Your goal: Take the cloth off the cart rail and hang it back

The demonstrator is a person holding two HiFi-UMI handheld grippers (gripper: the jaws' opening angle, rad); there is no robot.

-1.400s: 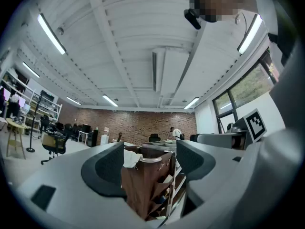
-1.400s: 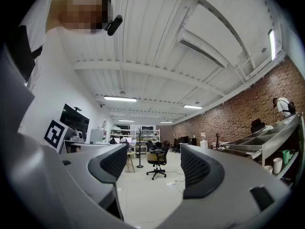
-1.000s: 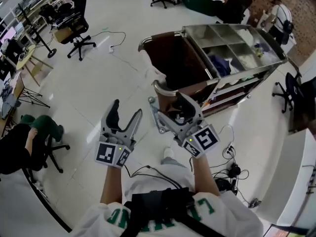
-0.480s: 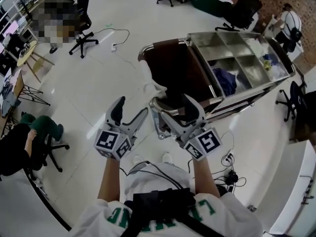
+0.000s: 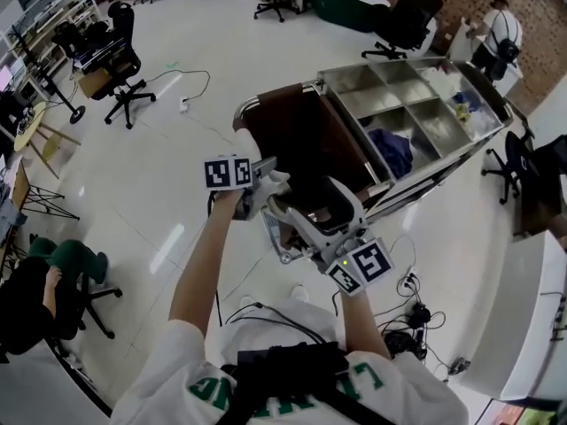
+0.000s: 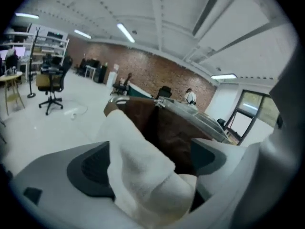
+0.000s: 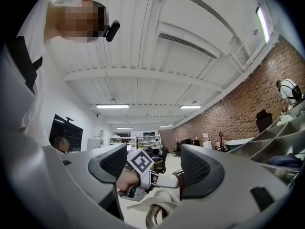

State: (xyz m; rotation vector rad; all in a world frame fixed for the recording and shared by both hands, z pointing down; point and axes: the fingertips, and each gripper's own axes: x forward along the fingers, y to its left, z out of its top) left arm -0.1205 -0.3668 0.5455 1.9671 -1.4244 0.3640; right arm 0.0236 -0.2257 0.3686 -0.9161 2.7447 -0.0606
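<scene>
A white cloth point(image 5: 275, 181) is draped over the near chrome rail point(image 5: 280, 207) of the steel cart point(image 5: 416, 104), beside its brown bag point(image 5: 306, 135). My left gripper point(image 5: 264, 187) has reached up to it. In the left gripper view the cloth point(image 6: 143, 171) lies between the widely spread, opening jaws of the left gripper point(image 6: 150, 161), with the far rail point(image 6: 119, 100) behind. My right gripper point(image 5: 301, 204) hangs just below the rail, open. In the right gripper view, nothing lies between the pads of the right gripper point(image 7: 152, 163); the cloth point(image 7: 159, 198) and rail point(image 7: 151, 218) show beyond them.
The cart top holds steel bins with a blue cloth point(image 5: 390, 149) in one. Office chairs point(image 5: 115, 65) stand at the far left, cables and a power strip point(image 5: 412, 312) lie on the floor by my right, and a white counter point(image 5: 523, 326) is at the right. A person point(image 5: 492, 34) stands far back.
My left gripper has swung from beside my body forward and up to the cloth on the rail, and its jaws have spread wider. The right gripper has barely moved.
</scene>
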